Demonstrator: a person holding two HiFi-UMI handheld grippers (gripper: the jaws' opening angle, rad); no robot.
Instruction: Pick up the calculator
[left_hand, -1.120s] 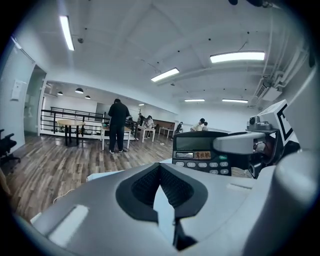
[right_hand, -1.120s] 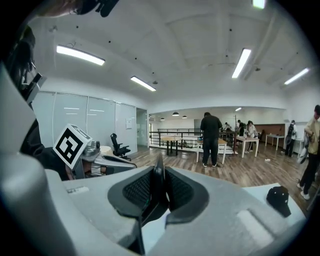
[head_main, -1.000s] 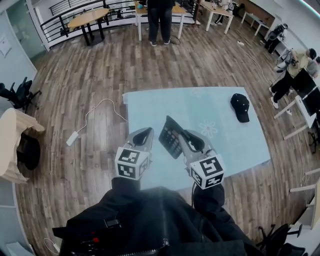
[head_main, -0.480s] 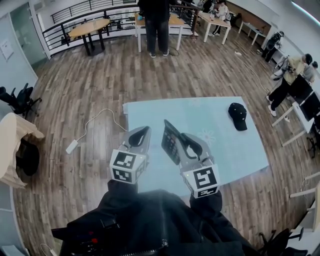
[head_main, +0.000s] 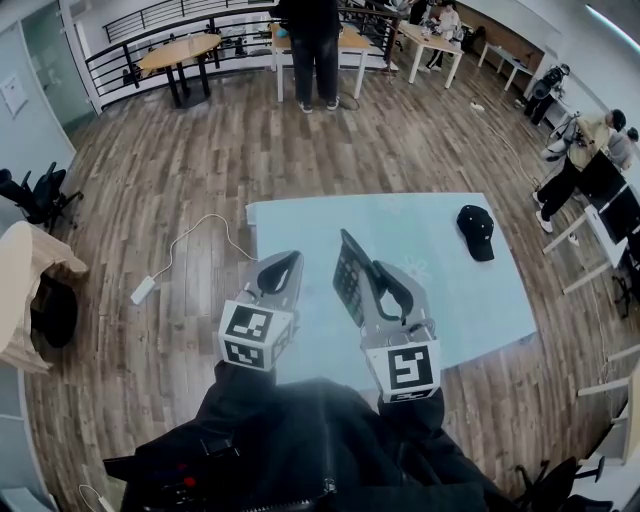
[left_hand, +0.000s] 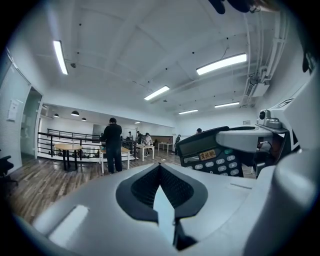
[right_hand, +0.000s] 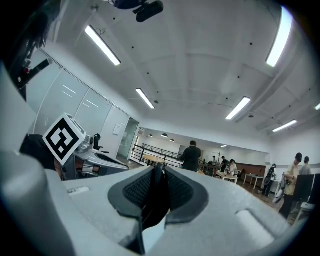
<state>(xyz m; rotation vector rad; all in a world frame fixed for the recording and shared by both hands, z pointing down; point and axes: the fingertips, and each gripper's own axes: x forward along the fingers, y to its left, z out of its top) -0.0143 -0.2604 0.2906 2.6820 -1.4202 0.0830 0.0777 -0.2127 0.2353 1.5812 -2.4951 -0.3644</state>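
Holding: calculator, on edge, clamped thinly in right tool, aloft over blue surface. Left tool closed, empty. Risk: the narrow edge grip may let the calculator pivot, slip or drop.

- Calculator, left gripper view: small orange label under display, characters on it, too small to read.
- Key legends light on dark keys. One looks like "GT", others not legible.
- Head view: same calculator tilted, keys blurred, nothing readable.
- Left cube, right cube: black-and-white square markers, code patterns only.
- Left cube also seen from right gripper view, same kind of pattern.
- Wall notice beside doorway: pale sheet, print unreadable.
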